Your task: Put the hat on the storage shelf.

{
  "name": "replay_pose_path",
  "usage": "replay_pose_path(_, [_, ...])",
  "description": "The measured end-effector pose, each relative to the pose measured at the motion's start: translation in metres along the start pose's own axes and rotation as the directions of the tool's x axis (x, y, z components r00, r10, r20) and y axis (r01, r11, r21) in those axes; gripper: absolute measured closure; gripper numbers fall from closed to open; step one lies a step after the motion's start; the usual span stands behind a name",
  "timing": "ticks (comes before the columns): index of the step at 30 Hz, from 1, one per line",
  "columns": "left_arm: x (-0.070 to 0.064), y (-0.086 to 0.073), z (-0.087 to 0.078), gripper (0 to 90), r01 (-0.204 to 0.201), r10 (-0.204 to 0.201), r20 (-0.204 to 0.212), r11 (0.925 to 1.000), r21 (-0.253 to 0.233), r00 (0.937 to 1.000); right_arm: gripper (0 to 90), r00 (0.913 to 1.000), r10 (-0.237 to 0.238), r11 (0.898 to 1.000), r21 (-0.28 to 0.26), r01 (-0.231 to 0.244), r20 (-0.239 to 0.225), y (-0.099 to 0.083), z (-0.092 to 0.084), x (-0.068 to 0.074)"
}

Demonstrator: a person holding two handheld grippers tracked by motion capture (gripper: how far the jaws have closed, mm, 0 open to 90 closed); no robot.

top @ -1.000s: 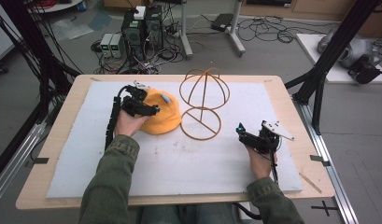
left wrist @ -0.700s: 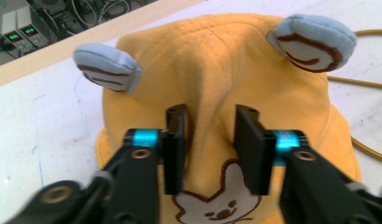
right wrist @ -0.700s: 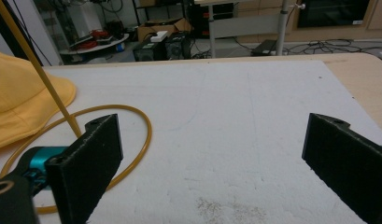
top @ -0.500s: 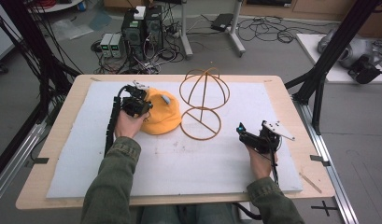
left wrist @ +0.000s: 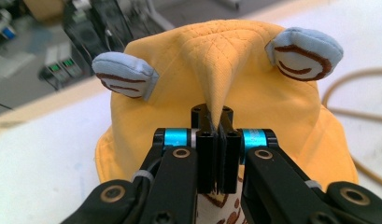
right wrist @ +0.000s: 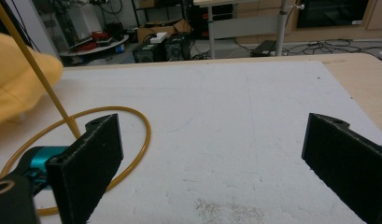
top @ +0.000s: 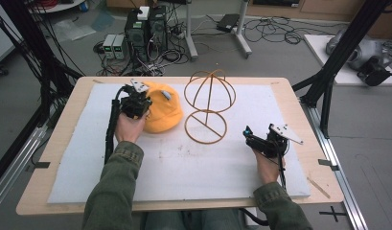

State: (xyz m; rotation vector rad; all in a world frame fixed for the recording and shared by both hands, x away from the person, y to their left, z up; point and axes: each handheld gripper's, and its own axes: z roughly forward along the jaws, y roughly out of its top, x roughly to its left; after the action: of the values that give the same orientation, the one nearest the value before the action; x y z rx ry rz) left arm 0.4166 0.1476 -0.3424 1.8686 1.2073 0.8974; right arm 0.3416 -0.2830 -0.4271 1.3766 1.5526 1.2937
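Observation:
A yellow hat [top: 164, 115] with two blue ears lies on the white mat, left of centre. My left gripper [top: 136, 103] sits at its left side. In the left gripper view the jaws [left wrist: 217, 116] are shut on a pinched ridge of the hat's yellow cloth [left wrist: 216, 70], which rises from them in a fold. A golden wire hat stand [top: 209, 93], a dome over a ring base, stands just right of the hat. My right gripper [top: 248, 136] rests on the mat right of the stand, open with nothing between its jaws [right wrist: 212, 154]. Its view shows the stand's ring [right wrist: 146, 133] and the hat's edge [right wrist: 20, 88].
The white mat [top: 184, 167] covers most of a wooden table [top: 289, 86]. Black frame posts [top: 337, 57] stand at the table's left and right sides. Computers and cables [top: 145, 28] lie on the floor beyond the far edge.

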Motion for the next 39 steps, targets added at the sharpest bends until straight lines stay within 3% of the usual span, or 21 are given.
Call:
replay_pose_path(2, [0.005, 0.002, -0.011, 88.2, 0.020, -0.021, -0.020, 0.9975, -0.068, 0.9996, 5.0, 1.0000, -0.003, 1.000, 0.001, 0.003, -0.002, 0.000, 0.000, 0.000])
replay_pose_path(4, [0.009, 0.005, -0.022, 88.2, 0.049, -0.054, -0.032, 0.9892, -0.138, 0.9980, 5.0, 1.0000, -0.004, 1.000, -0.001, 0.004, -0.003, 0.000, 0.000, 0.000])
replay_pose_path(7, [0.015, 0.007, -0.039, 88.2, 0.080, -0.093, -0.045, 0.9682, -0.237, 0.9946, 5.0, 1.0000, -0.001, 1.000, 0.001, 0.001, -0.001, 0.000, 0.000, 0.001])
replay_pose_path(10, [0.020, 0.009, -0.054, 88.2, 0.107, -0.133, -0.060, 0.9407, -0.322, 0.9893, 5.0, 1.0000, -0.003, 1.000, 0.003, 0.003, 0.002, 0.000, 0.000, 0.001])
replay_pose_path(12, [0.024, 0.009, -0.063, 88.2, 0.137, -0.171, -0.056, 0.9153, -0.379, 0.9838, 5.0, 1.0000, -0.006, 1.000, 0.002, 0.006, 0.001, 0.000, 0.000, 0.001])
replay_pose_path(14, [0.027, 0.010, -0.071, 88.2, 0.162, -0.199, -0.039, 0.8853, -0.436, 0.9793, 5.0, 1.0000, -0.006, 1.000, 0.004, 0.006, -0.001, -0.001, 0.000, 0.001])
replay_pose_path(19, [0.032, 0.012, -0.086, 88.1, 0.250, -0.264, 0.057, 0.7917, -0.558, 0.9629, 5.0, 1.0000, -0.006, 1.000, 0.002, 0.006, 0.001, -0.001, 0.001, 0.001])
replay_pose_path(25, [0.027, 0.022, -0.093, 88.1, 0.278, -0.241, 0.148, 0.7070, -0.650, 0.9591, 5.0, 1.0000, -0.001, 1.000, 0.005, 0.001, -0.003, -0.001, 0.000, 0.002])
replay_pose_path(28, [0.024, 0.029, -0.091, 88.1, 0.313, -0.229, 0.214, 0.6629, -0.680, 0.9497, 5.1, 1.0000, 0.002, 1.000, 0.002, -0.002, -0.004, -0.001, 0.001, 0.001])
replay_pose_path(30, [0.025, 0.035, -0.088, 88.2, 0.338, -0.215, 0.262, 0.6455, -0.685, 0.9407, 5.1, 0.9999, 0.012, 1.000, 0.007, -0.012, -0.005, 0.000, 0.000, 0.001])
replay_pose_path(31, [0.025, 0.039, -0.086, 88.1, 0.354, -0.203, 0.294, 0.6420, -0.680, 0.9339, 5.1, 0.9999, 0.012, 1.000, 0.006, -0.012, -0.006, 0.000, 0.000, 0.000])
replay_pose_path(35, [0.022, 0.055, -0.080, 88.1, 0.367, -0.149, 0.363, 0.6538, -0.662, 0.9198, 5.1, 0.9999, 0.010, 1.000, 0.005, -0.010, -0.009, 0.000, 0.001, 0.000])
replay_pose_path(38, [0.018, 0.069, -0.078, 88.1, 0.370, -0.093, 0.416, 0.6557, -0.658, 0.9044, 5.3, 0.9999, 0.008, 1.000, 0.005, -0.008, -0.010, -0.001, 0.001, 0.000])
replay_pose_path(39, [0.016, 0.073, -0.078, 88.1, 0.369, -0.072, 0.431, 0.6528, -0.662, 0.8997, 5.3, 0.9999, 0.008, 1.000, 0.005, -0.008, -0.010, -0.001, 0.001, 0.000])
